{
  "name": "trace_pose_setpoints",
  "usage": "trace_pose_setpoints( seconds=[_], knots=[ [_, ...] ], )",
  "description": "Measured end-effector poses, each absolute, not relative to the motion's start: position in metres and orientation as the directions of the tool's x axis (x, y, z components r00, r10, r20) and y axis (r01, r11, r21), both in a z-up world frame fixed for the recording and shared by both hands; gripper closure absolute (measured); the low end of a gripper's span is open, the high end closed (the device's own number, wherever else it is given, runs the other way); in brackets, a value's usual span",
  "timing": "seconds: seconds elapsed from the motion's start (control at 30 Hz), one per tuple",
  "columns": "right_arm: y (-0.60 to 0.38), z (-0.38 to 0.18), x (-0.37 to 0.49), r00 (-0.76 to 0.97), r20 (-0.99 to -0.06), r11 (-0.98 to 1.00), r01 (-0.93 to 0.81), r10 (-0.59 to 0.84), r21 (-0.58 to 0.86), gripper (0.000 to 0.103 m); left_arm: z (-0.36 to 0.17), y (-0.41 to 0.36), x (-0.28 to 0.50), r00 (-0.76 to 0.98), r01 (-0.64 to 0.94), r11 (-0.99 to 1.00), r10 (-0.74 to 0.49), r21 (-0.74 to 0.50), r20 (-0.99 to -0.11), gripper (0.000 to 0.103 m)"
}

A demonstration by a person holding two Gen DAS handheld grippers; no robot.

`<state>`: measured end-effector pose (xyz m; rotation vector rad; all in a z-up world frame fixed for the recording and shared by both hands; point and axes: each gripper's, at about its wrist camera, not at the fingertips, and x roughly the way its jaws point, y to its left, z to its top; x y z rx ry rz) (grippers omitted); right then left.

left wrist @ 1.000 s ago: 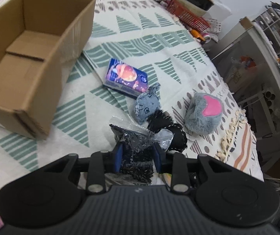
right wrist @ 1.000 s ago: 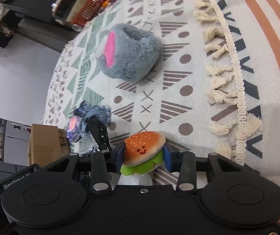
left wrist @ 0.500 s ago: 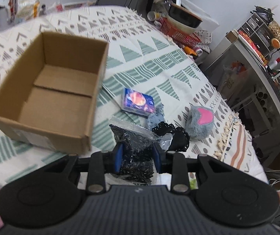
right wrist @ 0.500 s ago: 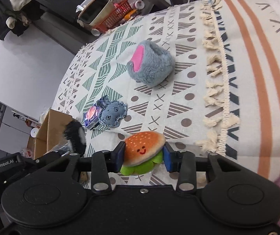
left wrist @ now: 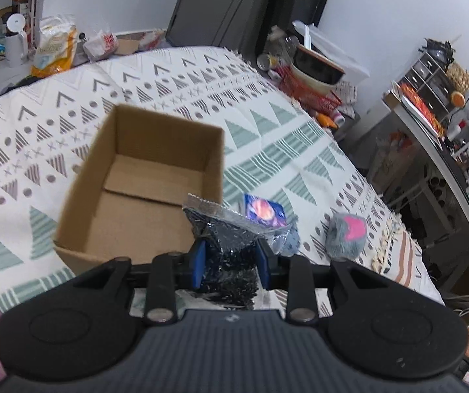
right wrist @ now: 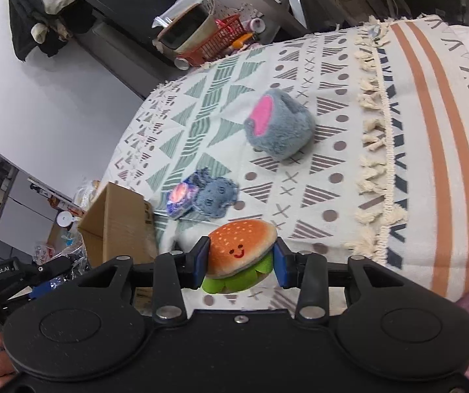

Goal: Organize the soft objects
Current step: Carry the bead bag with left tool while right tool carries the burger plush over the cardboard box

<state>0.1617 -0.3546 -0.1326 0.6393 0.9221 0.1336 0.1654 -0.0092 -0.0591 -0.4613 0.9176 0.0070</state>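
Note:
My left gripper (left wrist: 231,263) is shut on a clear bag of black fuzzy material (left wrist: 226,239), held above the near right corner of an open, empty cardboard box (left wrist: 149,193). My right gripper (right wrist: 241,263) is shut on a plush hamburger (right wrist: 239,252) with a smiling face, held above the patterned cloth. A grey plush with a pink heart (left wrist: 346,235) (right wrist: 277,131), a small denim plush (right wrist: 216,195) (left wrist: 291,239) and a blue packet (left wrist: 264,211) (right wrist: 182,198) lie on the cloth to the right of the box (right wrist: 116,226).
The patterned cloth (left wrist: 267,137) has a fringed edge (right wrist: 375,150) on the right. A red basket with a bowl (left wrist: 313,78) stands past the far edge. Shelving with clutter (left wrist: 437,111) is at the right. The left gripper's body (right wrist: 8,278) shows at lower left of the right wrist view.
Both grippers have risen and pulled back with their loads. The left gripper has moved toward the box, which now lies straight ahead. The black fuzzy item beside the denim plush is out of view.

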Motion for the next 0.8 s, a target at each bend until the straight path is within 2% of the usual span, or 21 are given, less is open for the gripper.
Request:
trace_pose_setpoints(
  seconds=[0.5,0.8],
  knots=[
    [-0.316,-0.111,0.173,0.633,-0.663,0.804,0.107,0.399,0.585,0.063,-0.061,0.041,0.182,0.636,-0.206,0.895,-0.184,-0.395,-0.749,0.072],
    [-0.278,-0.103,0.187,0.619,-0.658,0.816,0.047,0.429,0.577,0.063,-0.093,0.076,0.200,0.622,-0.268,0.905,-0.100,-0.331,-0.777,0.071]
  ],
)
